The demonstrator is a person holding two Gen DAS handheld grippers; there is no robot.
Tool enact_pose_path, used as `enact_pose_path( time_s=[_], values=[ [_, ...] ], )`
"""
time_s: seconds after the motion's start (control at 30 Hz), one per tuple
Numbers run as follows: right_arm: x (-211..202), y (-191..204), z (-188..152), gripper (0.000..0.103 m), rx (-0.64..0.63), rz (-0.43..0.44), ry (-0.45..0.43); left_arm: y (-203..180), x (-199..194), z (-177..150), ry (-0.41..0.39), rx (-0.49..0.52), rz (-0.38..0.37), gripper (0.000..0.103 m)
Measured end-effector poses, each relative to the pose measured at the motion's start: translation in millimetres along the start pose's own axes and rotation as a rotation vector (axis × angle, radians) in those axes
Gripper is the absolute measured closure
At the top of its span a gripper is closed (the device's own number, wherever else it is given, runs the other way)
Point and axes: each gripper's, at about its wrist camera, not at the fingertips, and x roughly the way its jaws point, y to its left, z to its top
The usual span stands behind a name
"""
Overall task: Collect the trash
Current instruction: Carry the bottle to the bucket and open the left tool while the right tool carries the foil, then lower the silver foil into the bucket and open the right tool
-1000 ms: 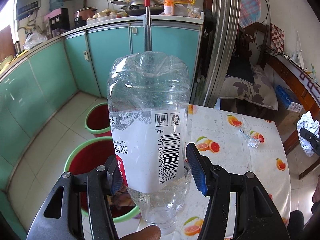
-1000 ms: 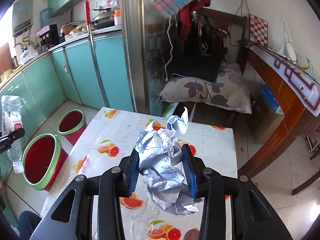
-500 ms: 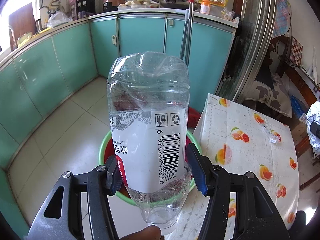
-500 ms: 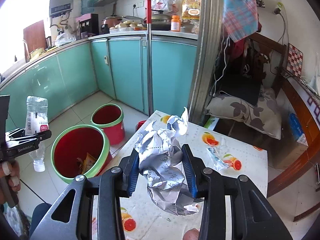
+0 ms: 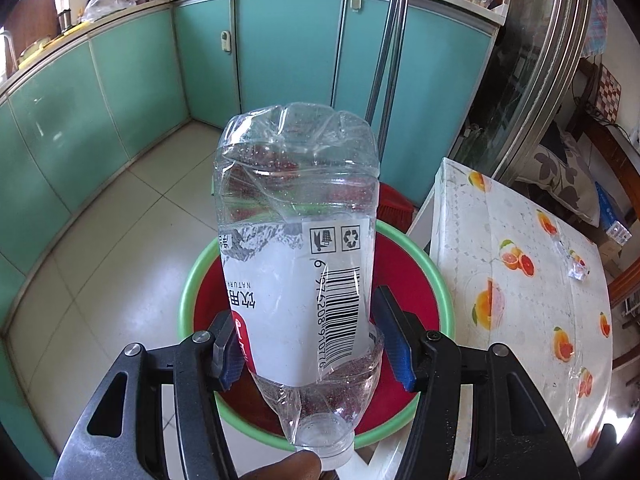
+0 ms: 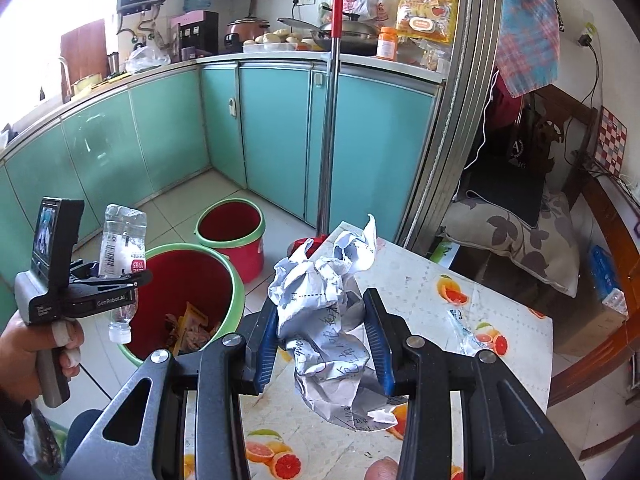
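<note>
My left gripper (image 5: 308,344) is shut on a crushed clear plastic bottle (image 5: 296,248) with a white label, held cap down over the large red bin with a green rim (image 5: 436,280). In the right wrist view the left gripper (image 6: 120,280) holds the bottle (image 6: 120,240) at the near rim of that bin (image 6: 236,280), which has wrappers inside. My right gripper (image 6: 326,340) is shut on a crumpled sheet of paper (image 6: 324,308) above the table (image 6: 512,320).
A smaller red bucket (image 6: 232,232) stands behind the large bin. A clear plastic wrapper (image 6: 464,328) lies on the fruit-print tablecloth; it also shows in the left wrist view (image 5: 576,264). A mop handle (image 6: 330,120) leans on the teal cabinets (image 6: 120,148).
My left gripper has carried the bottle left off the table to over the large bin. My right gripper has swung left with the paper, bringing both bins into view.
</note>
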Motion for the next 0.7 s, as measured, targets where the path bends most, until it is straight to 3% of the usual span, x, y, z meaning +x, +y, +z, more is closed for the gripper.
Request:
enact_pose_path(
  time_s=[0.13,0.2,0.23,0.27,0.43,0.7],
  values=[
    [6,1,-2,0.065,-0.007,-0.006,0.014,1,7,-3,0.013,0.000,0.006,0.044],
    [9,0,0,0.065,-0.001,-0.005,0.019,3,7,-2,0.010,0.003,0.002,0.024],
    [10,0,0,0.065,0.002,-0.005,0.020,3,6,-2,0.006,0.001,0.000,0.006],
    [11,0,0,0.065,0.003,-0.004,0.020,4,4,-2,-0.001,-0.002,0.002,0.000],
    [15,3,5,0.065,-0.002,0.012,0.020,5,-3,0,-0.023,0.015,0.024,0.000],
    [35,34,16,0.065,-0.045,0.090,0.016,31,-28,-1,-0.074,-0.056,0.064,0.000]
  ],
)
